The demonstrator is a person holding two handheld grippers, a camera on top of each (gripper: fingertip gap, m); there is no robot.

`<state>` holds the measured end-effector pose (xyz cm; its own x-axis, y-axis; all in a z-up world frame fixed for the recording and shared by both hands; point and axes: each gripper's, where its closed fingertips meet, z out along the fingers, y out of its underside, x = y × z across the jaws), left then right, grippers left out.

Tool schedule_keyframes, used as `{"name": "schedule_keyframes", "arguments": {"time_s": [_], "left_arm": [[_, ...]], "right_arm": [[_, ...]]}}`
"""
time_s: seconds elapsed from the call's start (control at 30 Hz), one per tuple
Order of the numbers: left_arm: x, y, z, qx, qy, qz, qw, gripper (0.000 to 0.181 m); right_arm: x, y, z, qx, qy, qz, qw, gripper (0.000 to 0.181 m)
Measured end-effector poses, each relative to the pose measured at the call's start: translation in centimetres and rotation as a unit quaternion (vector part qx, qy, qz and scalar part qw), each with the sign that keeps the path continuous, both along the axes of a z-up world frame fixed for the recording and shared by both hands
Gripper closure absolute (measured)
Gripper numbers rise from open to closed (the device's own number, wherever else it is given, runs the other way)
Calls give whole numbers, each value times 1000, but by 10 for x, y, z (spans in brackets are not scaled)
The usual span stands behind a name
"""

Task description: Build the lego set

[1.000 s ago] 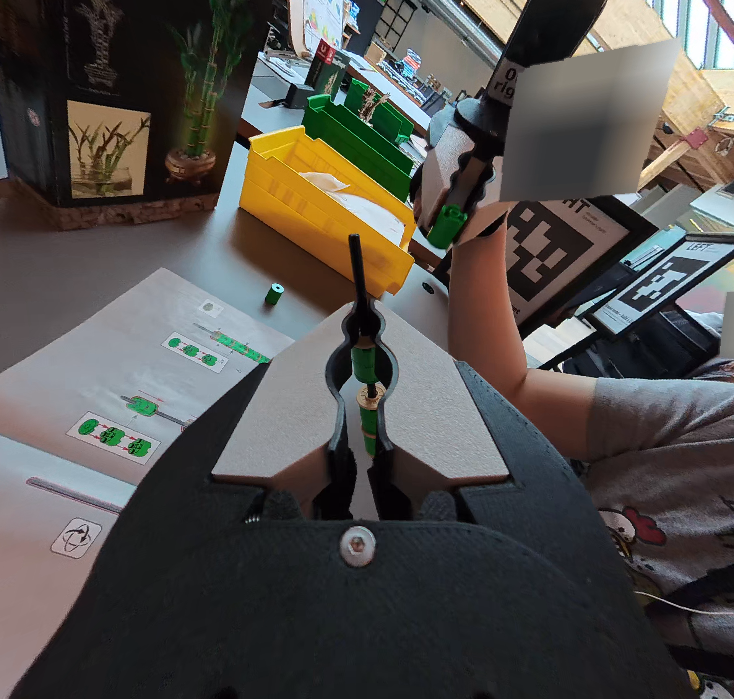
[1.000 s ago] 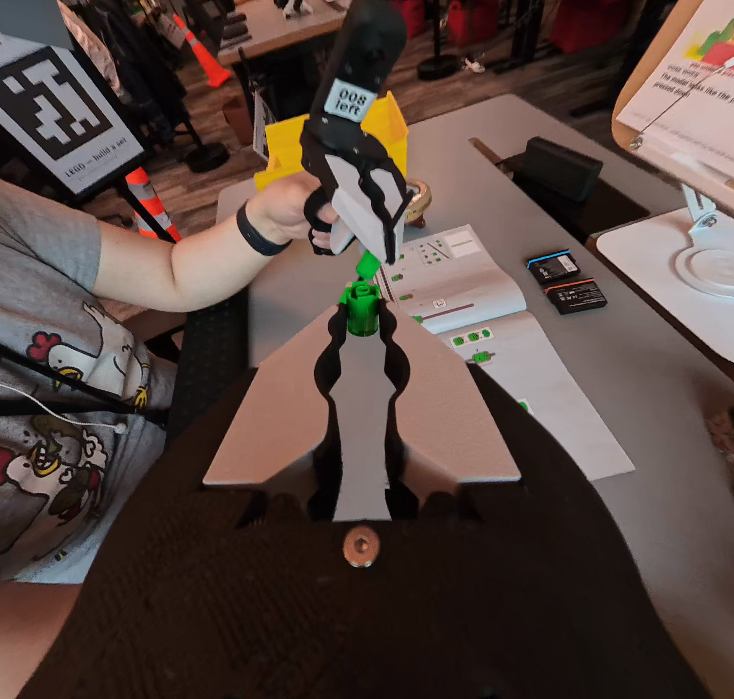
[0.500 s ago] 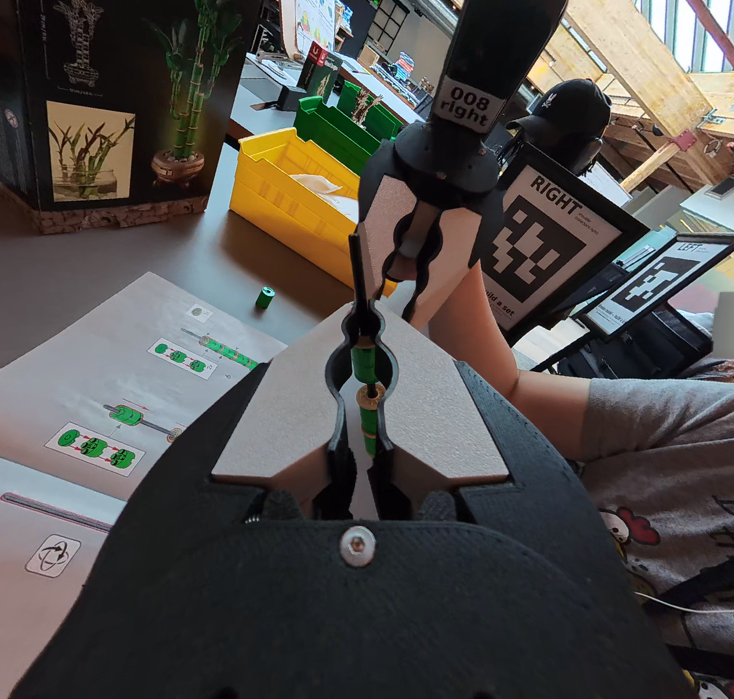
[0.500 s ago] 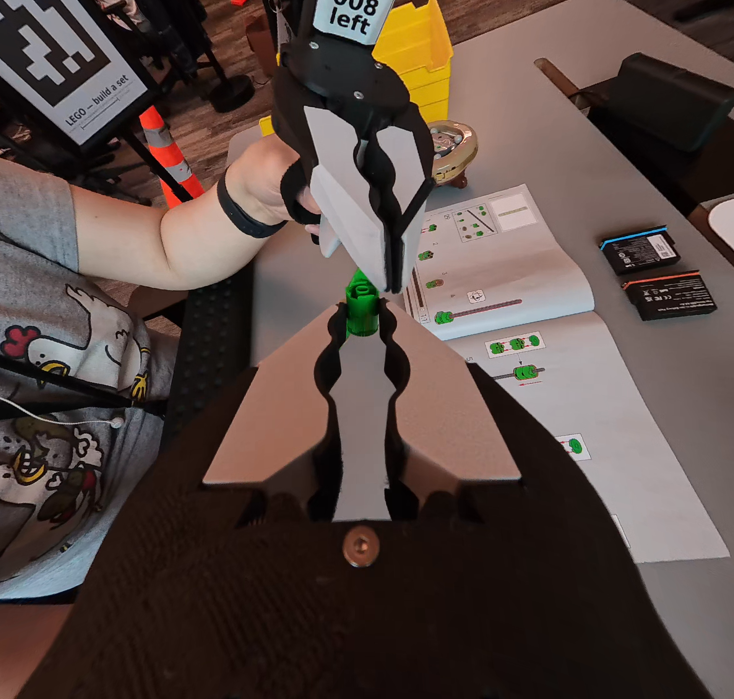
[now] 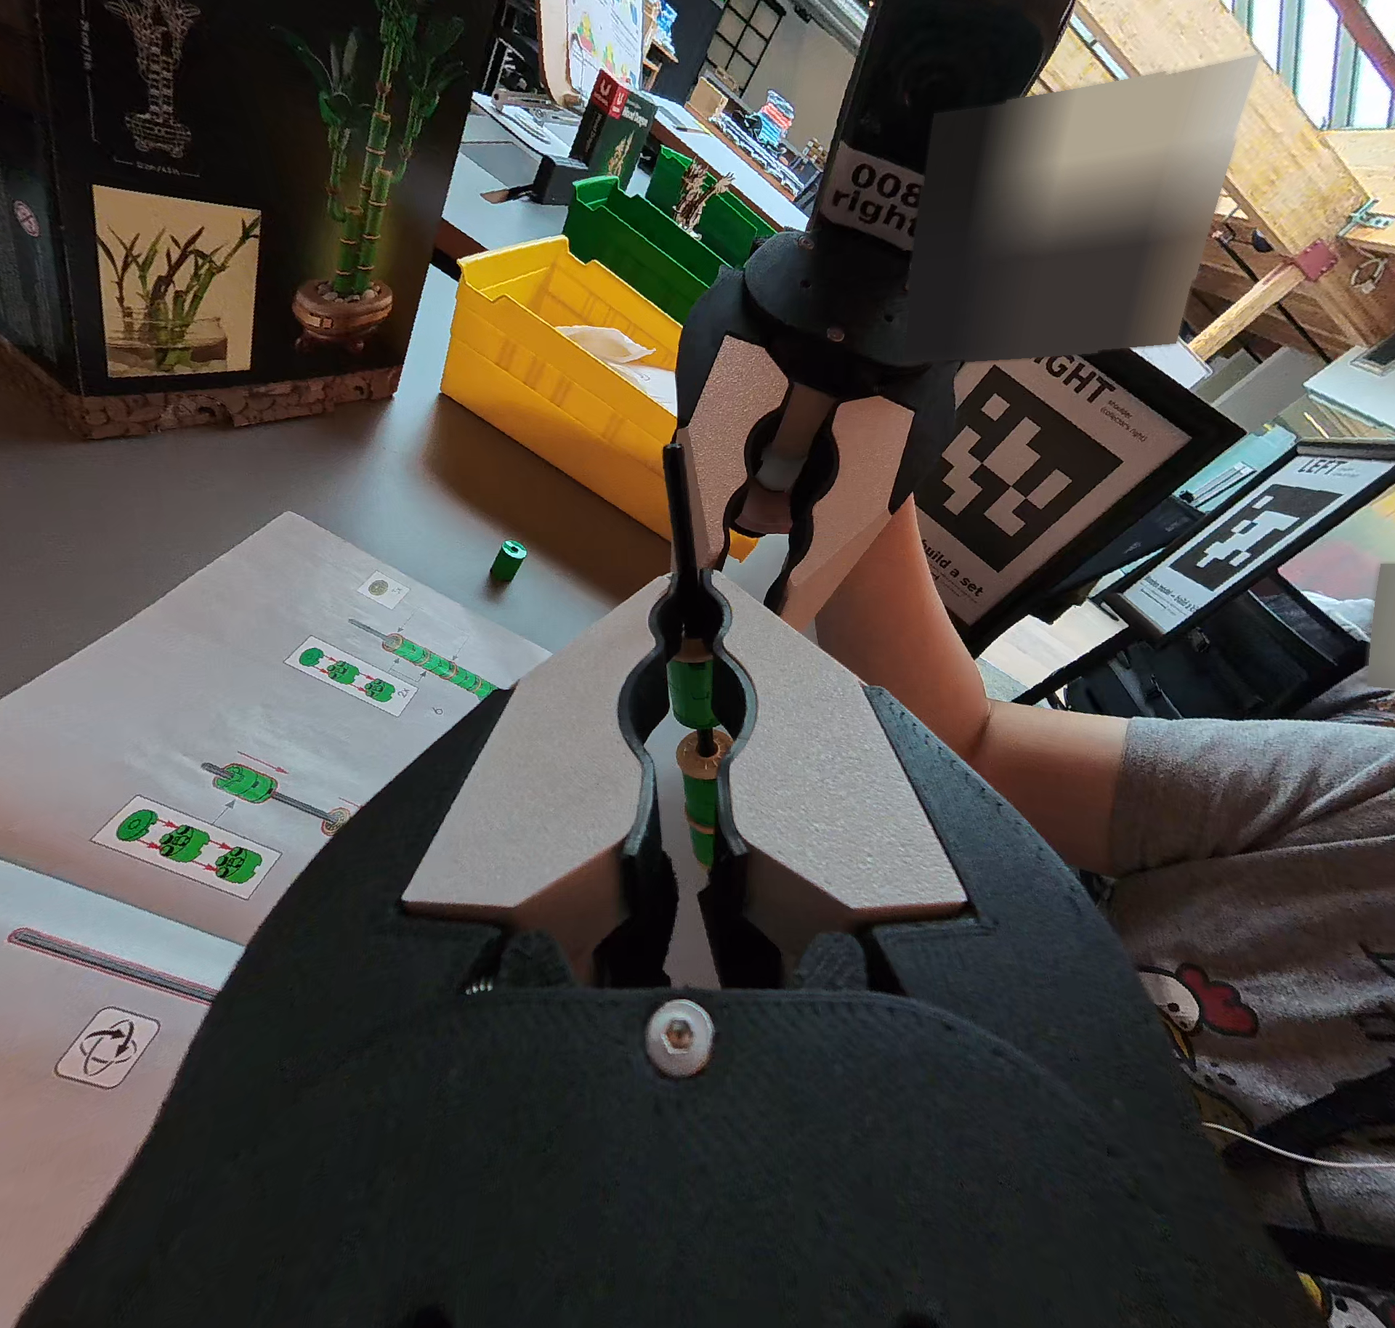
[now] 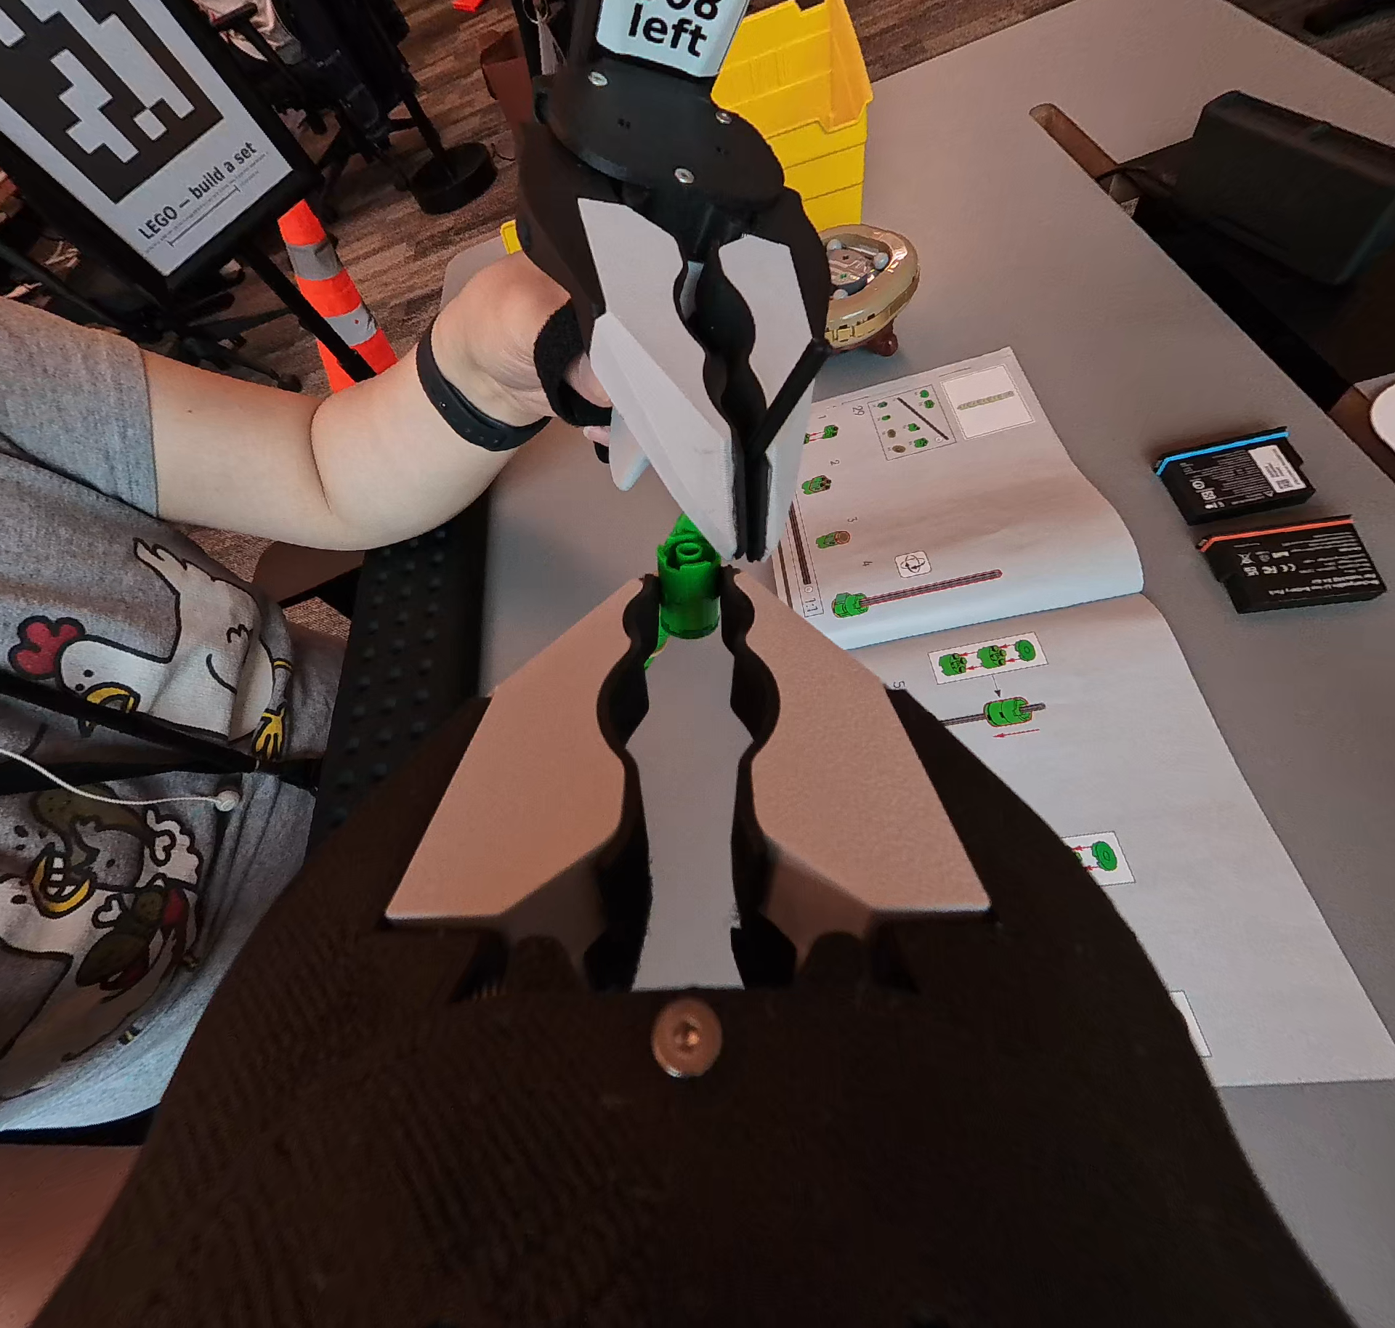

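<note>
- Left gripper [image 5: 685, 590] is squeezed nearly closed on a thin black rod [image 5: 678, 514]. Green rings [image 5: 691, 688] and a gold ring [image 5: 702, 756] sit on the rod between its fingers.
- Right gripper [image 6: 685, 590] is open only a little and pinches a green round brick [image 6: 687, 597] at its tips.
- Both tools meet tip to tip above the table [image 6: 1132, 182], and the brick is right at the left gripper's tips.
- The left view shows the rod poking up past the tips, just beside the right gripper's fingers. It also shows a small green piece [image 5: 507, 561] lying alone on the table, a yellow bin [image 5: 558, 378] farther off, and the set's box [image 5: 226, 159] far left.
- The right view shows the brick, which the left view hides. It also shows the open booklet [image 6: 1019, 507] on the right, a gold pot base [image 6: 868, 288] far behind, and two black packs [image 6: 1268, 514] far right.
</note>
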<state>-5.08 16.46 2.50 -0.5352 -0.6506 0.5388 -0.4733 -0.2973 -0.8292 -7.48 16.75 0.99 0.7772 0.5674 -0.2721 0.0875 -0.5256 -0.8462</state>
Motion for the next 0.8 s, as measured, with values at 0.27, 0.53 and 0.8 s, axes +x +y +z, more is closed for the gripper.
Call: {"name": "schedule_keyframes", "arguments": {"time_s": [0.27, 0.53, 0.8], "left_arm": [[0, 1, -2, 2, 3, 1, 1000, 180], [-1, -3, -4, 12, 7, -9, 1000, 180], [-3, -13, -5, 34, 6, -21, 999, 180]], "right_arm": [[4, -4, 3, 4, -2, -3, 1000, 166], [16, -19, 43, 67, 76, -11, 995, 166], [60, -30, 115, 176, 318, -61, 930, 167]]}}
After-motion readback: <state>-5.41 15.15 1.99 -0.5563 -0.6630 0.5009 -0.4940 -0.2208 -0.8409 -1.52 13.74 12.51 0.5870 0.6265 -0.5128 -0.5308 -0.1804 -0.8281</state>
